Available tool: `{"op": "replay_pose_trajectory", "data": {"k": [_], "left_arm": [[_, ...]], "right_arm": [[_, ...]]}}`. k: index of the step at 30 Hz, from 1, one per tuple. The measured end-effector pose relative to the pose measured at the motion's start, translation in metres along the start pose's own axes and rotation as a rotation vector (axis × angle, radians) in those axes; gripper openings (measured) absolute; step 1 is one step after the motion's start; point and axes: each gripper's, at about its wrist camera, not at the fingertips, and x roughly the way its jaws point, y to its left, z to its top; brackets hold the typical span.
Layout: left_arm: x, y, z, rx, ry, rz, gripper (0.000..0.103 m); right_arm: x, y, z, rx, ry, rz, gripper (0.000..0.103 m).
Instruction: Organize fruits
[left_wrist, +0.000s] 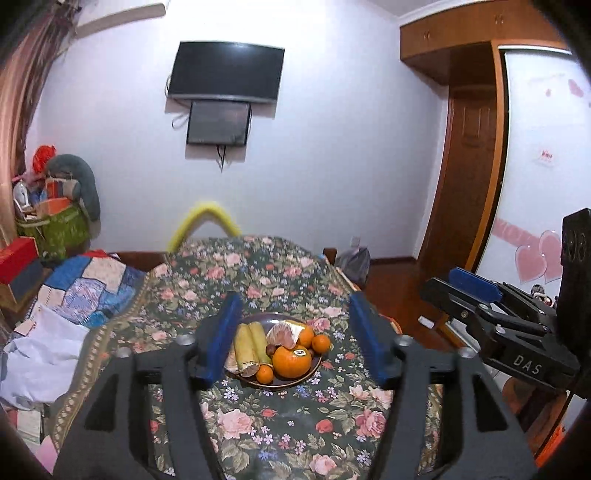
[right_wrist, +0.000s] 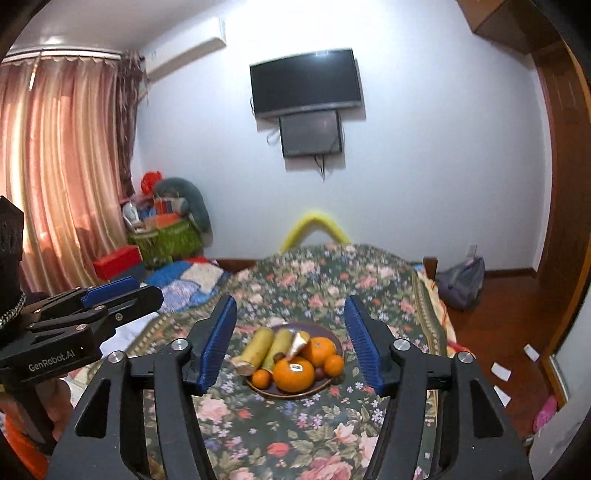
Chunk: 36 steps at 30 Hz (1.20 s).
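A dark plate (left_wrist: 317, 366) (right_wrist: 338, 345) sits on a floral cloth. It holds a big orange with a sticker (left_wrist: 291, 361) (right_wrist: 293, 373), several small tangerines (left_wrist: 320, 342) (right_wrist: 334, 364), two yellow-green stalks (left_wrist: 249, 343) (right_wrist: 266, 349) and a peeled citrus (left_wrist: 282, 334) (right_wrist: 298, 342). My left gripper (left_wrist: 293, 339) is open and empty, held above the cloth with the plate framed between its blue pads (left_wrist: 221, 338). My right gripper (right_wrist: 291, 341) is open and empty too, framing the same plate. Each gripper shows at the edge of the other's view, the right one (left_wrist: 476, 291), the left one (right_wrist: 110, 291).
The floral cloth (left_wrist: 280, 424) (right_wrist: 288, 435) covers a bed-like surface. A patchwork quilt (left_wrist: 92, 291) and white fabric (left_wrist: 40, 362) lie to the left. A wooden floor (right_wrist: 509, 325) with a bag (right_wrist: 461, 280) lies to the right. Two screens (left_wrist: 225, 74) hang on the far wall.
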Motion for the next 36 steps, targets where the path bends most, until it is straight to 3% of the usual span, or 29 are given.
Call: {"op": "replay_pose_trajectory", "data": {"k": [6,8,12,14,20,36], "left_arm": [[-0.035,-0.005,0.0,0.023,-0.056,0.016,0.071],[-0.042,-0.001,0.001,0.022,-0.078,0.026,0.088],[-0.054,-0.002,-0.001,0.031,-0.115,0.043,0.093],[-0.058,-0.004,-0.001,0.034,-0.122,0.046,0.1],[-0.062,-0.008,-0.005,0.052,-0.135,0.065,0.103],[-0.064,-0.014,-0.008,0.064,-0.128,0.076,0.103]], "right_arm": [[-0.027,0.016,0.001,-0.014,-0.066,-0.018,0.082],[-0.031,0.018,0.0,-0.011,-0.084,-0.025,0.088],[-0.035,0.021,-0.002,-0.018,-0.114,-0.059,0.102],[-0.04,0.021,-0.004,-0.017,-0.119,-0.062,0.103],[-0.043,0.017,-0.006,0.004,-0.12,-0.054,0.103],[-0.055,0.022,-0.009,-0.016,-0.134,-0.058,0.103]]}}
